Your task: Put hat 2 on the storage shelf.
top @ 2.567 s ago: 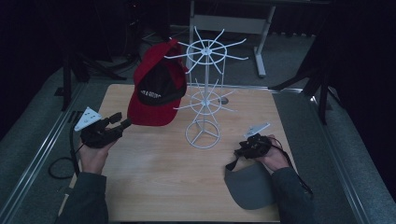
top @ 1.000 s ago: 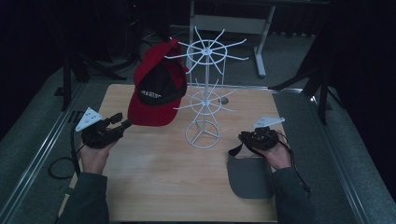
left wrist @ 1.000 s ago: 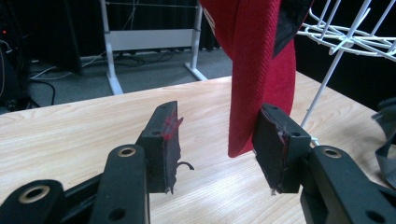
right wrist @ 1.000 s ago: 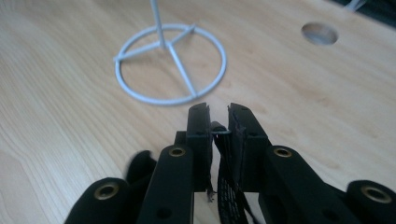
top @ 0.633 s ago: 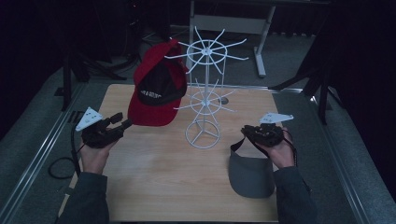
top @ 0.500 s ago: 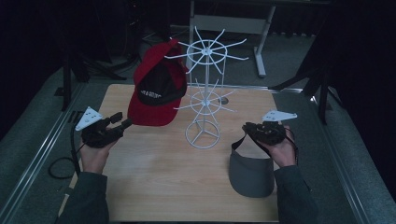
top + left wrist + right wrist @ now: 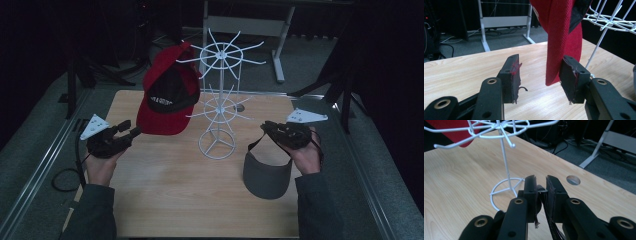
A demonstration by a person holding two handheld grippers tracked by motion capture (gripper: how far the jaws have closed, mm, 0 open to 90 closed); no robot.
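Note:
A red cap (image 7: 167,97) hangs on the left side of a white wire rack (image 7: 217,95) that stands mid-table. My left gripper (image 7: 127,132) rests at the left, jaws open. In the left gripper view the cap's brim (image 7: 564,37) hangs down between the jaws (image 7: 540,72), close to the right-hand pad. My right gripper (image 7: 267,129) is raised at the right, shut on the dark strap (image 7: 540,188) of a grey visor (image 7: 266,172), which dangles brim-down below it. The rack's ring base (image 7: 504,192) lies just beyond the right gripper (image 7: 541,182).
The wooden table (image 7: 165,200) has a round cable hole (image 7: 240,107) behind the rack. Beyond the far edge stand a white desk frame (image 7: 280,50) and dark stands. Metal rails run along the floor on both sides.
My right gripper has risen with the visor's strap in its jaws, lifting the visor from the table until it hangs. The left gripper and the red cap have stayed put.

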